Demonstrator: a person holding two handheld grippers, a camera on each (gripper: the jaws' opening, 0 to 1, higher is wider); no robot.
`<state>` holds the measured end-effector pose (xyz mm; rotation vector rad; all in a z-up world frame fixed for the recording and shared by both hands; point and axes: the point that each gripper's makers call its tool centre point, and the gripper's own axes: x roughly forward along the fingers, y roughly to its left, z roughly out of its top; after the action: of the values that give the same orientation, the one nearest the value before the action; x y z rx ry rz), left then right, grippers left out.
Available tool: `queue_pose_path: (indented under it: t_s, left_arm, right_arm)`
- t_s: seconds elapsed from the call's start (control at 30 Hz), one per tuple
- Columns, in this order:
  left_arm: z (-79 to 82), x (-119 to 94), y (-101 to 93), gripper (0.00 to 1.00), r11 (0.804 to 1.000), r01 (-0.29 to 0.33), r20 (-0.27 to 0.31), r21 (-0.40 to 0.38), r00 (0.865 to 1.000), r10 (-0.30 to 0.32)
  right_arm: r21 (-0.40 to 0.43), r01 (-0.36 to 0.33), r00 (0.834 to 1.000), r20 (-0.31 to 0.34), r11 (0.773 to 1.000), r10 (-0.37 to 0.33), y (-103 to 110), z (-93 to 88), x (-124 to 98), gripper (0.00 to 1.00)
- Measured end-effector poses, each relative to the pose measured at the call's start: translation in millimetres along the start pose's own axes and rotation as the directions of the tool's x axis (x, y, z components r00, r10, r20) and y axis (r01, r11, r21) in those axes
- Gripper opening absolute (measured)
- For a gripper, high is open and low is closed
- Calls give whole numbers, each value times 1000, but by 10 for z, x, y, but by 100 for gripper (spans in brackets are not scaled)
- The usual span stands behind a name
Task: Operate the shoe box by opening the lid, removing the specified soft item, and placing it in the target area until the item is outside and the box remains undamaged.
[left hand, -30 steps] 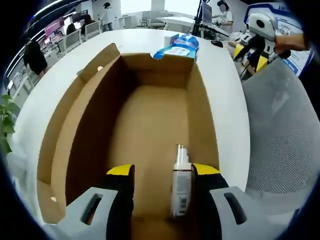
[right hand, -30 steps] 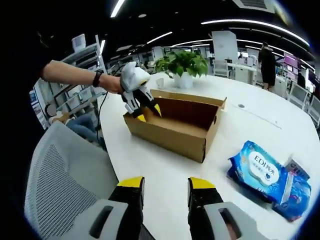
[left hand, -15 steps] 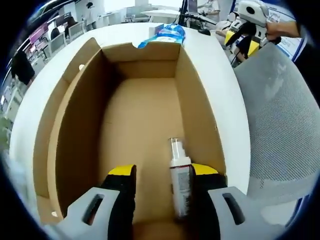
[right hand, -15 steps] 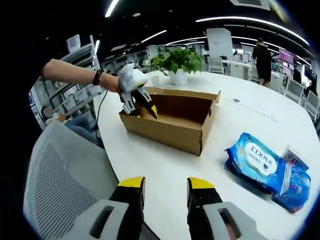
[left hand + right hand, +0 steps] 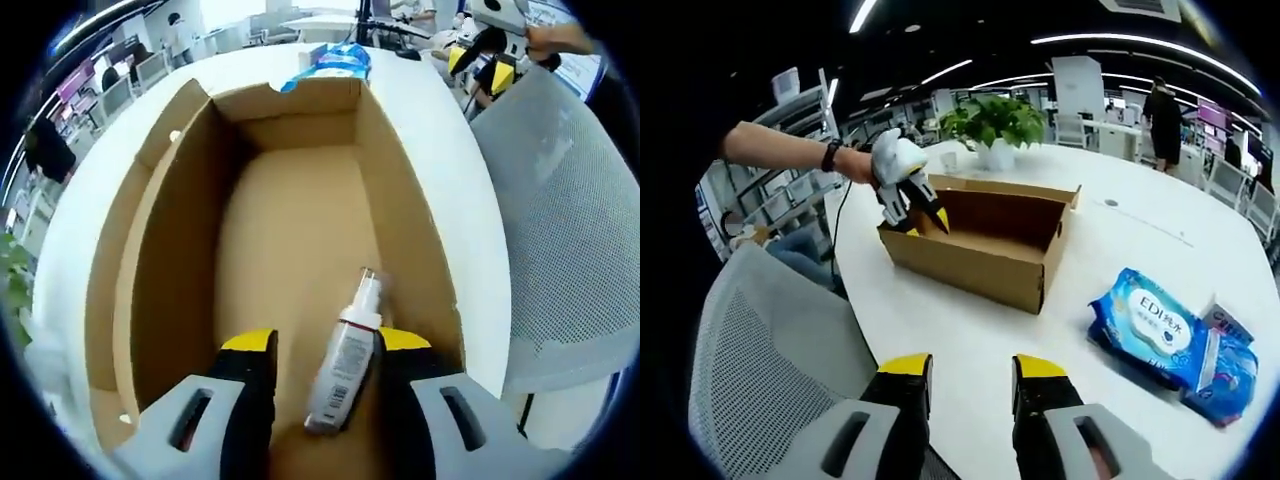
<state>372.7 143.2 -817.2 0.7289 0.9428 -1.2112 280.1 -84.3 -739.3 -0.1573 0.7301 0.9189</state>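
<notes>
Left gripper (image 5: 315,345) is down inside the open shoe box (image 5: 290,200), jaws spread, with the spray bottle (image 5: 345,360) lying tilted between its fingertips, nozzle pointing away toward the far end. Nothing clamped that I can see. Right gripper (image 5: 960,365) hovers over the white table (image 5: 970,330), jaws apart and empty, well clear of the box.

The soft item, the blue wipes pack (image 5: 1155,330), is already out on the table, ahead and right of the right fingers; from the left gripper view it sits just beyond the box's far wall (image 5: 330,65). So judging by this, the soft item is out and the bottle is the thing in hand.

For a good grab: bottle lies skewed across the jaw gap, so roll the wrist to line the pads with the body, close on the label section, not the nozzle. Lift straight up.

Clearances: right box wall is just beside the right fingertip, so dragging sideways risks creasing the cardboard. Left side and far end of the box floor are bare. Mesh chair (image 5: 760,380) crowds the near table edge.
</notes>
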Motion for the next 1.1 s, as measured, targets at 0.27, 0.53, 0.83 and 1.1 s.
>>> queue_pose_path:
  t_s: [0.27, 0.53, 0.83, 1.1]
  left_arm:
    - [-17, 64, -48, 33, 998, 13, -19, 57, 1000, -12]
    - [-154, 152, -84, 26, 995, 5, -67, 98, 998, 1]
    - [-170, 195, -94, 19, 998, -17, -65, 64, 998, 21]
    - [-67, 111, -60, 19, 998, -46, -20, 50, 999, 47]
  right_arm:
    - [-7, 11, 1000, 11, 1000, -11, 24, 81, -13, 28]
    - [5, 26, 1000, 4, 1000, -26, 40, 12, -39, 27]
    - [29, 37, 999, 4, 999, -37, 53, -32, -38, 26]
    - [33, 25, 999, 20, 999, -26, 84, 26, 6, 26]
